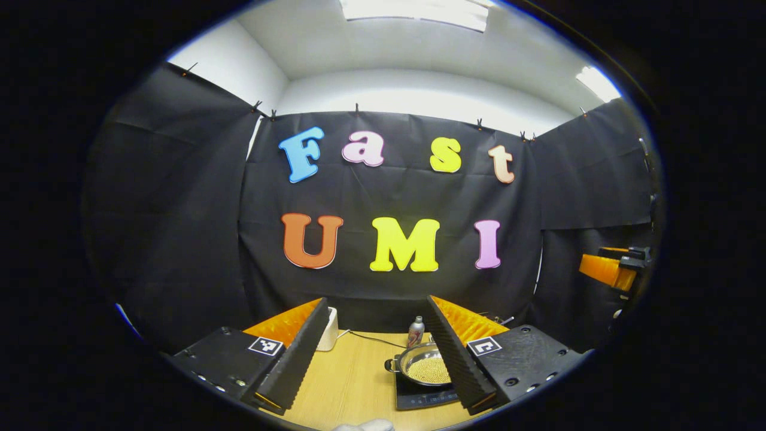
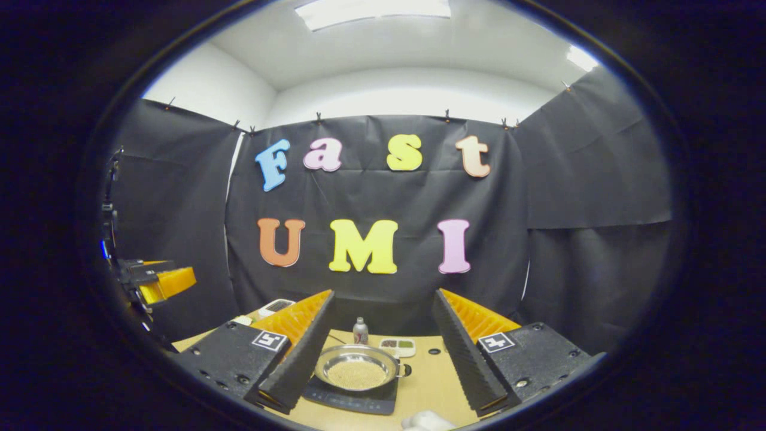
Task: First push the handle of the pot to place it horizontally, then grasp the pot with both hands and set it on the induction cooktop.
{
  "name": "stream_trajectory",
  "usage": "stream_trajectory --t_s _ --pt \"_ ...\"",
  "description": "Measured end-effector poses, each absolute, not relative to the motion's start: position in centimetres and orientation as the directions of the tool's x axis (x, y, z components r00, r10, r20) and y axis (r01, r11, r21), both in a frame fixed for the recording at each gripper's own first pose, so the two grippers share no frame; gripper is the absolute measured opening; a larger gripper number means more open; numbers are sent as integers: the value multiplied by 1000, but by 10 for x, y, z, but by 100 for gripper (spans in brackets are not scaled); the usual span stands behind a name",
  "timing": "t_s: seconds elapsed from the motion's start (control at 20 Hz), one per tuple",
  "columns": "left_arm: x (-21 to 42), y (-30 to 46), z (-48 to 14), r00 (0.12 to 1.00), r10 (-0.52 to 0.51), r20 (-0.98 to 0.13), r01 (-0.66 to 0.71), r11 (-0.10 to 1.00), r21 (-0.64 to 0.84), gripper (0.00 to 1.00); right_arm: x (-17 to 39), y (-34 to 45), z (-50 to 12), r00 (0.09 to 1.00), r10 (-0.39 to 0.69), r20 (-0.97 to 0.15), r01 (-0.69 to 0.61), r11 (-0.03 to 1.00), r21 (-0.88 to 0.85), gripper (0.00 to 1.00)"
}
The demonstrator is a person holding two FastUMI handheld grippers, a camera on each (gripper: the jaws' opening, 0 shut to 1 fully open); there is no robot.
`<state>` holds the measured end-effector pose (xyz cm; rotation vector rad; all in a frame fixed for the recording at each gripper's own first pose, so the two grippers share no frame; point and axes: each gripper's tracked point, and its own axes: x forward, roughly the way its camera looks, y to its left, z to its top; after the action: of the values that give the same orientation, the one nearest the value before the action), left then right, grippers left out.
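Observation:
A steel pot (image 1: 425, 366) holding pale yellow grains sits on the black induction cooktop (image 1: 419, 400) on the wooden table. One short black handle shows on its side. In the right gripper view the pot (image 2: 357, 368) rests on the cooktop (image 2: 353, 401), partly behind a finger. My left gripper (image 1: 378, 300) is raised above the table, back from the pot, and stands open with nothing between its fingers. My right gripper (image 2: 383, 293) is also open and holds nothing, clear of the pot. Each gripper shows at the far side of the other's view: the right gripper (image 1: 616, 269) and the left gripper (image 2: 158, 281).
A small bottle (image 2: 359, 330) stands behind the pot. Beside it lies a white compartment tray (image 2: 398, 346). A white box (image 1: 328, 329) with a cable sits at the back left of the table (image 1: 353, 383). A white device (image 2: 275, 306) lies farther left.

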<state>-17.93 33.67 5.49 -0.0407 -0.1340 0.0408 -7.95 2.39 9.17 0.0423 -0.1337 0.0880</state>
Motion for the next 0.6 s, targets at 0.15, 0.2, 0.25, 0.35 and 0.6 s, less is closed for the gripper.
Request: stream_trajectory --t_s 0.15,0.2,0.25,0.35,0.6 --pt "-200 324 47 989 63 136 -58 998 -40 95 -99 -6 74 992 56 115 -59 998 30 100" --pt "-207 319 44 990 62 123 -57 997 -46 95 -104 -14 70 993 48 111 -51 998 25 100" --pt "-211 310 42 991 52 120 -46 998 -51 95 -108 -20 69 993 43 111 -45 999 24 100" --pt "-217 302 35 994 55 95 -50 997 -51 95 -114 -29 66 993 38 113 -41 999 29 100" --pt "-224 283 34 996 48 77 -46 998 -35 95 -120 -37 60 993 50 105 -54 998 37 100"
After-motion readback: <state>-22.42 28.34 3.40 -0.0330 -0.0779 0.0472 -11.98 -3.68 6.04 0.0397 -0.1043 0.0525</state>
